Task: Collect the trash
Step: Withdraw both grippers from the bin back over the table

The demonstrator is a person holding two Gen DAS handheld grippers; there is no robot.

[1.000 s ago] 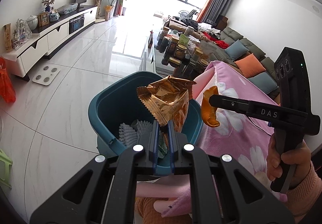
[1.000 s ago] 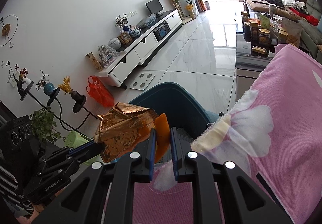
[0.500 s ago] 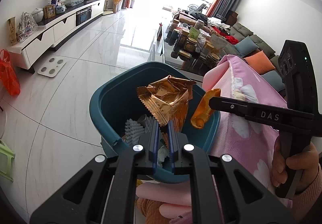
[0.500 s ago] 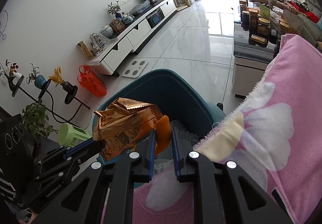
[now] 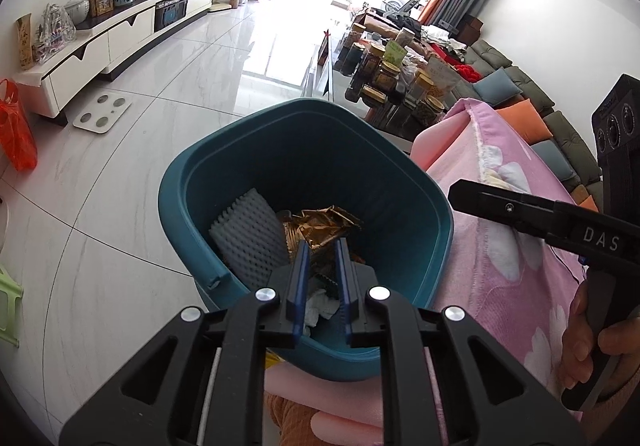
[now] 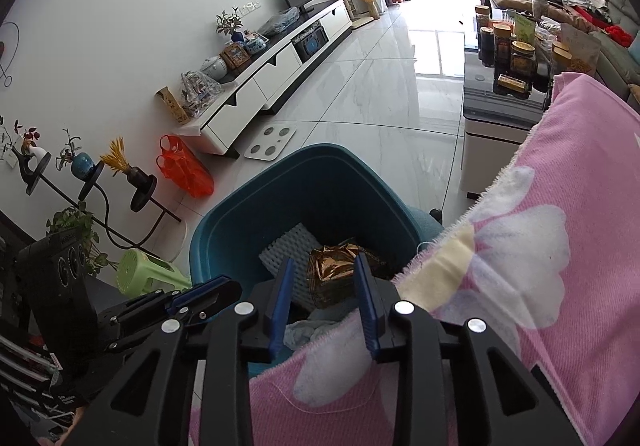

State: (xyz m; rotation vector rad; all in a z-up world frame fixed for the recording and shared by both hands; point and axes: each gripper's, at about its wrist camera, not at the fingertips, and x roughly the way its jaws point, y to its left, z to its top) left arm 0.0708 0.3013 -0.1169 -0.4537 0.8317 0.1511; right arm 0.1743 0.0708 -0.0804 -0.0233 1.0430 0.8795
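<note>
Hovering over the teal bin (image 5: 404,181), the left gripper (image 5: 322,250) has its jaws parted with nothing between them, and only its view shows the hand on the right tool's grip. The right gripper (image 6: 322,270) gapes wide and empty too, its view alone showing the green stool (image 6: 146,272). The crumpled gold wrapper (image 5: 320,226) lies inside the bin, beside a grey ridged pad (image 5: 250,238).

Both grippers are matte black — the left gripper (image 5: 321,250) and right gripper (image 6: 322,270) each carry blue-faced fingers (image 6: 282,296) and round silver screws (image 5: 267,294). White "DAS" lettering marks one arm; the bare hand (image 5: 596,342) shows an orange-pink cuff.
</note>
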